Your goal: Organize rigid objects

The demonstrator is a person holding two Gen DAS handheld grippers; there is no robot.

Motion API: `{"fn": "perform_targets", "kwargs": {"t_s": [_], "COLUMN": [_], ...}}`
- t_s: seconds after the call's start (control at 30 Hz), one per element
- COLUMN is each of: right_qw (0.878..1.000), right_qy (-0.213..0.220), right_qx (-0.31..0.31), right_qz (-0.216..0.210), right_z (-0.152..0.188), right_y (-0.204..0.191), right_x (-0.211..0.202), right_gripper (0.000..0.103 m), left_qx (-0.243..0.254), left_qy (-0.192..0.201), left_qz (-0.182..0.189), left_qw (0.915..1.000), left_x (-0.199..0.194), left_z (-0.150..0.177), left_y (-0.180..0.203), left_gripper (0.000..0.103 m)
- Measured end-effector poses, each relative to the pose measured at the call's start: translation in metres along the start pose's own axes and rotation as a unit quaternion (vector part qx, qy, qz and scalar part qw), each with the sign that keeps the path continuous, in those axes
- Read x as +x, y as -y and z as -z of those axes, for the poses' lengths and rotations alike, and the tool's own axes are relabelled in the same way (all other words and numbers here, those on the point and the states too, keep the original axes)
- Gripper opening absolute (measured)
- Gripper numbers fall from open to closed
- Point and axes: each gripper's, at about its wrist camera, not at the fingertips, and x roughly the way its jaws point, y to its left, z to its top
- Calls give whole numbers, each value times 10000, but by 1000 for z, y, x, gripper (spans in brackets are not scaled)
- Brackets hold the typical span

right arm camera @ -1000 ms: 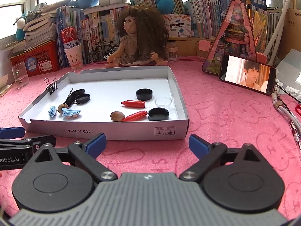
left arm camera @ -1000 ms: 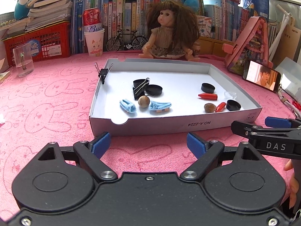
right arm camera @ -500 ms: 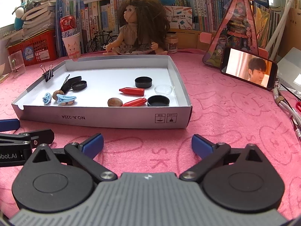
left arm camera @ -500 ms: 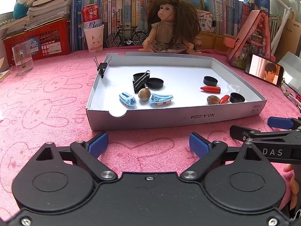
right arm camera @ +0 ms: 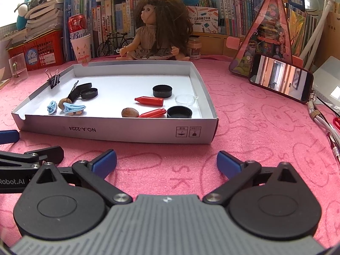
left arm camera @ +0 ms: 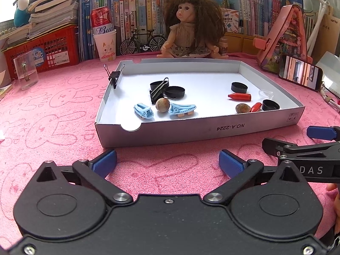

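A: Fingers first. Left gripper (left arm camera: 167, 161) is spread wide and holds nothing; right gripper (right arm camera: 166, 160) is the same. Both hover over the pink cloth (right arm camera: 255, 127), just short of the tray's near wall.

B: Where's the task stuff?

A: All inside the white tray (left arm camera: 191, 131), at 12 o'clock from both grippers. Left group: two blue clips (left arm camera: 143, 111) (left arm camera: 181, 108), a brown nut (left arm camera: 162, 105) between them, a black binder clip (left arm camera: 158, 90) and a black cap (left arm camera: 174, 92) just behind. Right group: black cap (left arm camera: 239, 87), red cone (left arm camera: 239, 96), clear dish (left arm camera: 266, 94), second nut (left arm camera: 242, 108), second red cone (left arm camera: 255, 106), another black cap (left arm camera: 270, 105). A small binder clip (left arm camera: 114, 77) is clamped on the tray's left wall, 10 o'clock.

B: Progress?

A: My read: early or between picks. Like items are still mixed across two clusters, nothing is gripped, so the sorting looks mostly left to do.

B: Readable text?

A: Tray wall reads "NO.A-2224", upside down. Right gripper's body shows "DAS" in the left view; left gripper's shows "Robot.AI" in the right view. Red can (left arm camera: 101, 19) at 11 o'clock reads "Bud...", rest hidden by the cat cup (left arm camera: 105, 45). Phone (right arm camera: 280, 77) is at 2 o'clock; the book spines are too small to read.
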Motion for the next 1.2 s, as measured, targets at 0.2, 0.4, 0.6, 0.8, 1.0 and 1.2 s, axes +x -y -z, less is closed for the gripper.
{"fn": "perform_targets", "kwargs": {"t_s": [0.2, 0.4, 0.6, 0.8, 1.0, 1.2], "right_qw": [10000, 10000, 10000, 10000, 10000, 10000], "right_qy": [0, 1, 2, 2, 2, 3], "right_qx": [1, 1, 0, 0, -1, -1], "right_qz": [-1, -1, -1, -1, -2, -1], "right_z": [0, 0, 0, 1, 1, 1], "right_y": [0, 0, 0, 0, 0, 0], "right_x": [0, 0, 0, 0, 0, 0], "right_gripper": [103, 103, 103, 103, 103, 103], "left_qx": [0, -13, -18, -21, -22, -20], "left_qy": [-30, -47, -39, -38, -39, -40], "left_qz": [9, 13, 11, 9, 9, 9], "left_qw": [10000, 10000, 10000, 10000, 10000, 10000], "left_x": [1, 1, 1, 1, 1, 1], "left_z": [-1, -2, -2, -2, -2, -2], "left_y": [-1, -1, -1, -1, -1, -1], "left_gripper": [102, 102, 102, 102, 102, 102]}}
